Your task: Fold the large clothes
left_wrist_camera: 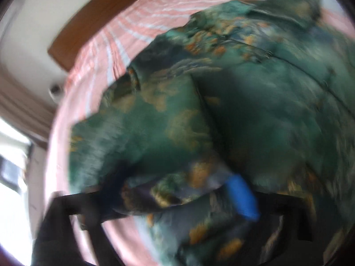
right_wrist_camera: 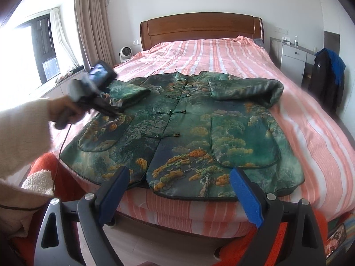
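1. One jacket (right_wrist_camera: 177,133), front up, on one striped bed (right_wrist_camera: 221,55); both sleeves folded inward.
2. Right gripper (right_wrist_camera: 179,197): jaws wide, empty, at hem.
3. Left gripper (right_wrist_camera: 115,110) over left sleeve; its blurred view shows cloth between jaws, grip uncertain.
4. Only right view shows headboard (right_wrist_camera: 199,26), person's sleeve (right_wrist_camera: 22,133).

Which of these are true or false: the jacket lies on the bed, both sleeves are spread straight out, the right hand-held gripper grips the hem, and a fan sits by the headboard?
1. The green jacket lies on the striped bed. True.
2. Both sleeves are spread out. False: both are folded in over the front.
3. The right hand-held gripper grips the hem. False: it is open, holding nothing.
4. A white fan sits left of the headboard. True.
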Available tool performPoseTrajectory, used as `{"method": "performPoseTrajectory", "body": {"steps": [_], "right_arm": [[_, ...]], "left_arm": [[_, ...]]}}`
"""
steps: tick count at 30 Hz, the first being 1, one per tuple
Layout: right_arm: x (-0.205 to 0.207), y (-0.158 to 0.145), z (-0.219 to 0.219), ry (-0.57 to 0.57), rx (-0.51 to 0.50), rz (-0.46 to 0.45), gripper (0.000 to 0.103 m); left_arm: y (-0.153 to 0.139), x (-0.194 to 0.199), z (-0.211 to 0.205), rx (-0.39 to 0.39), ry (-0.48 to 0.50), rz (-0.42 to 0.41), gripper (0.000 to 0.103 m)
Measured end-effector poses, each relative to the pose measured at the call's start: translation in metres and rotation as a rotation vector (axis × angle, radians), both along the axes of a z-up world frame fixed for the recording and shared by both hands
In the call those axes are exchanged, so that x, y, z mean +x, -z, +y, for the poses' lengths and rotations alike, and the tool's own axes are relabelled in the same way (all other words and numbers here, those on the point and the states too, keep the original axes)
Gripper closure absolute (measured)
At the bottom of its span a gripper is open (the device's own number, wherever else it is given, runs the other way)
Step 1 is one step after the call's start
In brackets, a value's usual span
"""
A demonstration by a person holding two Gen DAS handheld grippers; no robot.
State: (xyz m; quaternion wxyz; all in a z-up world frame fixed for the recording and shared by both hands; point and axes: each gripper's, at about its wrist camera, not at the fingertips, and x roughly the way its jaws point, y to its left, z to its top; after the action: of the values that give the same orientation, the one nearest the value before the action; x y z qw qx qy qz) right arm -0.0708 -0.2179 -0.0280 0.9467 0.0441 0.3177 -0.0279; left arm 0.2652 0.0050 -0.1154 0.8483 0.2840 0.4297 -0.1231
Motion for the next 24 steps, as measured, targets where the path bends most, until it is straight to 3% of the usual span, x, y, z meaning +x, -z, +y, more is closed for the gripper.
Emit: {"method": "performPoseTrajectory", "body": {"steps": [1, 2, 3, 6, 9, 12, 15, 16, 18, 20, 21, 24], "right_arm": [[-0.002, -0.001, 0.000, 0.003, -0.005, -0.001, 0.012], [-0.006, -0.002, -0.001, 0.009, -0.011, -0.006, 0.012], [-0.009, -0.003, -0.003, 0.018, -0.016, -0.014, 0.012], [-0.017, -0.004, -0.012, 0.049, -0.016, -0.028, 0.012], [-0.016, -0.005, -0.024, 0.075, -0.002, -0.034, 0.012], [-0.009, -0.010, -0.036, 0.088, 0.010, -0.049, 0.012], [0.007, -0.020, -0.045, 0.063, 0.005, -0.053, 0.012], [0.012, -0.024, -0.047, 0.054, 0.000, -0.053, 0.012], [0.030, -0.035, -0.056, 0.027, -0.017, -0.039, 0.012], [0.056, -0.047, -0.069, -0.003, -0.042, -0.011, 0.012], [0.072, -0.051, -0.074, -0.017, -0.069, 0.008, 0.012], [0.134, -0.043, -0.084, -0.073, -0.246, 0.117, 0.006]], "left_arm": [[-0.006, 0.006, 0.011, -0.078, -0.040, 0.024, 0.082], [-0.018, 0.010, 0.029, -0.170, -0.103, 0.025, 0.088], [-0.034, 0.009, 0.049, -0.264, -0.153, 0.008, 0.088], [-0.077, -0.006, 0.122, -0.442, -0.323, -0.083, 0.089], [-0.109, -0.036, 0.230, -0.602, -0.566, -0.191, 0.089], [-0.112, -0.071, 0.343, -0.622, -0.868, -0.285, 0.089], [-0.083, -0.100, 0.419, -0.621, -1.088, -0.264, 0.086], [-0.066, -0.113, 0.441, -0.588, -1.165, -0.250, 0.087], [-0.043, -0.130, 0.459, -0.555, -1.239, -0.203, 0.087], [-0.017, -0.149, 0.470, -0.582, -1.290, -0.124, 0.067], [-0.010, -0.158, 0.470, -0.601, -1.297, -0.111, 0.062], [-0.005, -0.181, 0.450, -0.637, -1.278, -0.128, 0.042]]}}
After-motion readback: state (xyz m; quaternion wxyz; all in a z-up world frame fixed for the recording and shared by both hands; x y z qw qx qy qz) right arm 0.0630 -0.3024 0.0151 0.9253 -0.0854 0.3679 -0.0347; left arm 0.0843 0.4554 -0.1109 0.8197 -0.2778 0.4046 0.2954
